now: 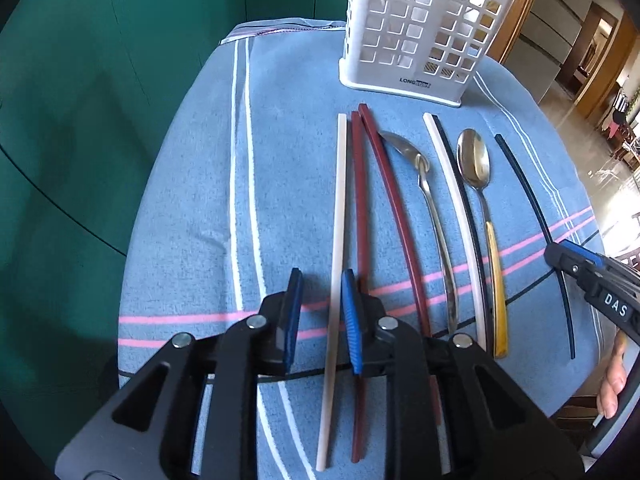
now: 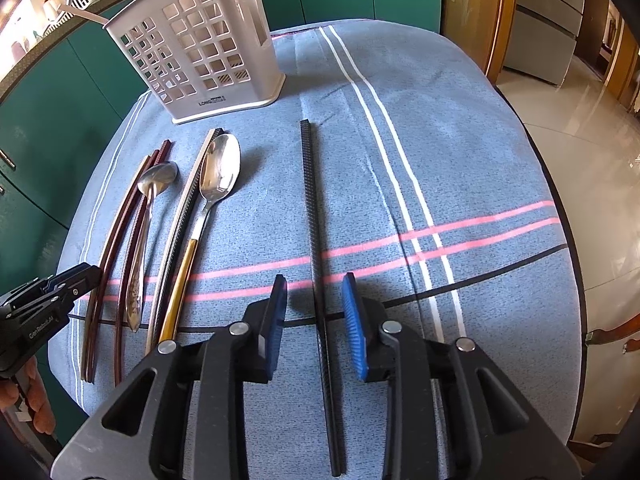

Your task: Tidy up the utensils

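Your left gripper [image 1: 320, 320] points down at the near edge of the surface, its blue-padded jaws parted around a long white plastic chopstick [image 1: 335, 264] that lies flat on the blue striped cloth [image 1: 192, 208]; the stick sits close against the right-hand pad, and you cannot tell whether that pad touches it, while a clear gap shows on the other side. Your right gripper [image 2: 314, 320] stands likewise parted over a black ridged chopstick [image 2: 312, 216], which lies alone on the cloth with space showing on both sides, gripped by neither pad. No utensil is lifted.

Between the two grippers, the other utensils lie roughly parallel, handles toward you: two dark red chopsticks [image 1: 374, 208] just beside the white one, then an all-steel spoon [image 1: 424, 200], a second white chopstick [image 1: 452, 204] paired against a second black one, and a steel spoon with a yellow handle [image 1: 482, 208].

Beyond their far tips, at the back of the surface, a white perforated plastic utensil holder [image 1: 420, 28] stands upright, a white stick-like end poking over its rim. Green cabinet doors [image 1: 100, 60] rise behind.
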Demonstrator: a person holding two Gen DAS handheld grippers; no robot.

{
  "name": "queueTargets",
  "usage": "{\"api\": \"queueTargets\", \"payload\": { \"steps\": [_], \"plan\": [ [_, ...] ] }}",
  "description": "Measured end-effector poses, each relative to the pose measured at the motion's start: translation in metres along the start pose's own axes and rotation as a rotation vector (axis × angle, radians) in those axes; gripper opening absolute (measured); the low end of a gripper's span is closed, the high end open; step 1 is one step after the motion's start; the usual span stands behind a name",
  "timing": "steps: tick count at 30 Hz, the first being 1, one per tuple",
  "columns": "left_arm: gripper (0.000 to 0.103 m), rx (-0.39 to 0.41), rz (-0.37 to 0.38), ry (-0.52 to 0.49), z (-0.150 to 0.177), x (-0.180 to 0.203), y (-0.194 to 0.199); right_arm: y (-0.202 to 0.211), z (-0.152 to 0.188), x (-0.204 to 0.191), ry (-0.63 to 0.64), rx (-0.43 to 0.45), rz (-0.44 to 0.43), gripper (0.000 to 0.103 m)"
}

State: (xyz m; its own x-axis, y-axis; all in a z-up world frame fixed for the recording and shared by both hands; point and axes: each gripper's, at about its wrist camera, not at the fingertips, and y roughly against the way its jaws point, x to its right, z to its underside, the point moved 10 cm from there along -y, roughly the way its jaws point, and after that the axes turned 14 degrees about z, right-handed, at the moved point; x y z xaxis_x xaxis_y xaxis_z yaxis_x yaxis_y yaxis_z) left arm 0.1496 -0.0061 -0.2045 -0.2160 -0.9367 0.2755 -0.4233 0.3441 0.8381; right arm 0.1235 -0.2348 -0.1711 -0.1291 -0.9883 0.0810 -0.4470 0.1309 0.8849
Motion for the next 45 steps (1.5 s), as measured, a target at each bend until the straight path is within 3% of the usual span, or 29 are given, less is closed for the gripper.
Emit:
{"api": "queueTargets", "payload": {
  "steps": [5,6,8,9,15,16,18,19,23,26,29,31,35,37,40,43,45],
  "plan": [
    [0.021,-0.016,-0.034,-0.024,-0.011,0.003,-0.008,-0.003,-0.005,-0.003,0.025,-0.003,0.038,0.029],
    [0.016,-0.006,-0.042,-0.02,-0.012,0.003,-0.008,-0.004,-0.005,-0.005,0.043,-0.003,0.055,0.028],
    [0.006,-0.013,-0.01,-0.001,-0.009,0.006,-0.008,-0.004,-0.004,-0.007,0.063,-0.009,0.061,0.008],
    [0.006,-0.02,0.001,0.007,-0.006,0.007,-0.007,-0.003,-0.002,-0.009,0.071,-0.013,0.05,0.006],
    [0.006,-0.064,0.04,0.04,0.019,0.01,0.003,0.003,0.01,-0.011,0.128,-0.081,-0.014,0.006],
    [0.007,-0.066,0.047,0.046,0.017,0.01,0.003,0.003,0.008,-0.012,0.137,-0.08,-0.005,0.01],
    [0.022,-0.073,0.062,0.058,0.01,0.008,0.0,0.003,-0.003,-0.014,0.149,-0.069,0.017,0.025],
    [0.026,-0.075,0.057,0.055,0.005,0.007,-0.002,0.003,-0.011,-0.016,0.156,-0.061,0.021,0.029],
    [0.027,-0.12,0.031,0.0,-0.03,0.002,-0.021,-0.009,-0.049,-0.027,0.214,-0.049,0.075,0.029],
    [0.027,-0.177,0.042,-0.019,-0.052,0.001,-0.033,-0.024,-0.062,-0.038,0.251,-0.107,0.06,0.029],
    [0.028,-0.226,0.033,-0.032,-0.069,-0.005,-0.043,-0.04,-0.069,-0.043,0.298,-0.144,0.1,0.029],
    [0.03,-0.253,0.024,-0.046,-0.078,-0.006,-0.048,-0.043,-0.074,-0.047,0.305,-0.161,0.086,0.029],
    [0.045,-0.309,-0.013,-0.095,-0.088,0.002,-0.061,-0.05,-0.085,-0.053,0.321,-0.206,0.085,0.029],
    [0.045,-0.314,-0.023,-0.094,-0.092,0.005,-0.064,-0.052,-0.09,-0.057,0.316,-0.234,0.068,0.025],
    [0.038,-0.288,-0.025,-0.078,-0.094,0.007,-0.065,-0.054,-0.094,-0.057,0.303,-0.228,0.05,0.007],
    [0.014,-0.263,-0.021,-0.076,-0.091,0.009,-0.06,-0.054,-0.097,-0.055,0.29,-0.2,0.04,0.007],
    [0.008,-0.256,-0.009,-0.064,-0.087,0.01,-0.057,-0.054,-0.096,-0.055,0.288,-0.186,0.039,0.007]
  ]
}}
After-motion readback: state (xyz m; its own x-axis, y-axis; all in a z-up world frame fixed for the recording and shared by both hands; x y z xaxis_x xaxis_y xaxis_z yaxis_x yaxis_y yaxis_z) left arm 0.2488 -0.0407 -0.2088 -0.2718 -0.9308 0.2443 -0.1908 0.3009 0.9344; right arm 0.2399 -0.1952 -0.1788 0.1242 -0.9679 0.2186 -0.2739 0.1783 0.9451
